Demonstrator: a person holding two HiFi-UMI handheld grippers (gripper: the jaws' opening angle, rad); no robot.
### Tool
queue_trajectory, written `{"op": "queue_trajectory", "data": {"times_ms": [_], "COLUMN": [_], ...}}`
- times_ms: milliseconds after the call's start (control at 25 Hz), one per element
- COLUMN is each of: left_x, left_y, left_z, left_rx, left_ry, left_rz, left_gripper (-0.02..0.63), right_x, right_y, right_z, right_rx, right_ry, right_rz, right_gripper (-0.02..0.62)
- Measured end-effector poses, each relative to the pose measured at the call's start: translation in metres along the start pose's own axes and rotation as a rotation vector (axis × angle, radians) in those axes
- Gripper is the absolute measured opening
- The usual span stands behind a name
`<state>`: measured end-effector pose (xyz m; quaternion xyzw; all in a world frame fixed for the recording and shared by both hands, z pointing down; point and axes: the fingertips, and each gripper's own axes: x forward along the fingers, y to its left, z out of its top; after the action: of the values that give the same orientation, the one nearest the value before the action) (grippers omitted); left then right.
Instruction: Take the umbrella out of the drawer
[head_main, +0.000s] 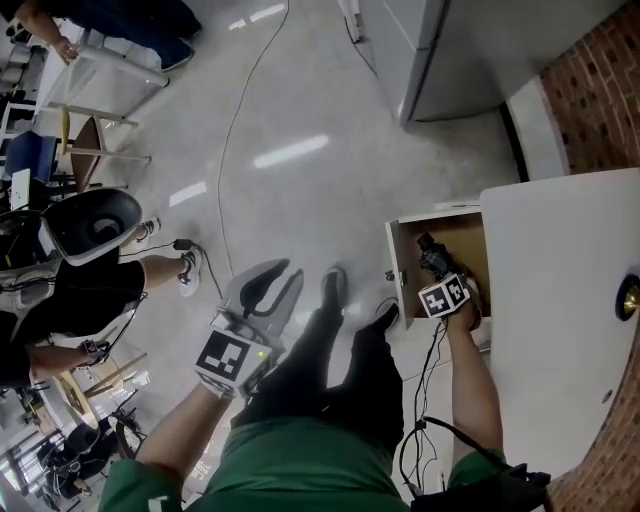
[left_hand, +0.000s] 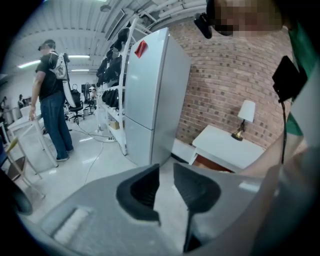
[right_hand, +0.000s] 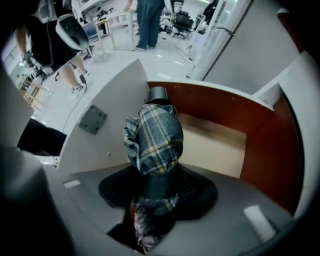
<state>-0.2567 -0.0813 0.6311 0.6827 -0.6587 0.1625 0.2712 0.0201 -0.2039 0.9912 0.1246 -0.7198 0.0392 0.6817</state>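
the right tool (right_hand: 159, 184) points down into the open white drawer with a brown wooden inside (right_hand: 220, 145); its jaws are clamped on the folded grey-blue plaid fabric umbrella (right_hand: 155, 140), which reaches past their tips into the drawer; the left tool (left_hand: 166, 175), above the glossy grey floor (head_main: 300, 200), has parted jaws holding nothing

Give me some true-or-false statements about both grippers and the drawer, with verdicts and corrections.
1. The right gripper is clamped on the blue plaid folded fabric umbrella. True.
2. The left gripper grips a white cup. False: its jaws stand apart with nothing between them.
3. The wood-lined drawer of the white cabinet is shut. False: it stands open, with the umbrella over it.
4. A tall white refrigerator stands near the red brick wall. True.
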Motion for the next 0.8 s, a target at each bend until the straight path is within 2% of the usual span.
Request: {"op": "queue_trajectory", "data": {"times_ms": [160, 320, 560, 640, 800], "left_x": [-0.005, -0.013, -0.03, -0.033, -0.04], "left_y": [0.0, 0.01, 0.015, 0.015, 0.007], "left_z": [0.019, 0.036, 0.079, 0.093, 0.126], "left_rx": [-0.009, 0.071, 0.017, 0.002, 0.057], "left_ry": [-0.039, -0.059, -0.133, -0.148, -0.245], "left_rz": [-0.011, -0.033, -0.043, -0.047, -0.101], "left_gripper": [0.084, 0.083, 0.081, 0.081, 0.08], "right_x": [-0.041, -0.09, -0.18, -0.212, -0.27], "right_y": [0.01, 0.019, 0.03, 0.025, 0.01], "right_z": [0.013, 0.021, 0.036, 0.037, 0.031], "right_rx": [0.13, 0.226, 0.365, 0.436, 0.58], "right_ry": [-0.088, -0.175, -0.359, -0.407, -0.498], "right_rz": [0.051, 0.082, 0.14, 0.137, 0.09], "right_gripper": [0.184, 0.184, 0.184, 0.184, 0.186]}}
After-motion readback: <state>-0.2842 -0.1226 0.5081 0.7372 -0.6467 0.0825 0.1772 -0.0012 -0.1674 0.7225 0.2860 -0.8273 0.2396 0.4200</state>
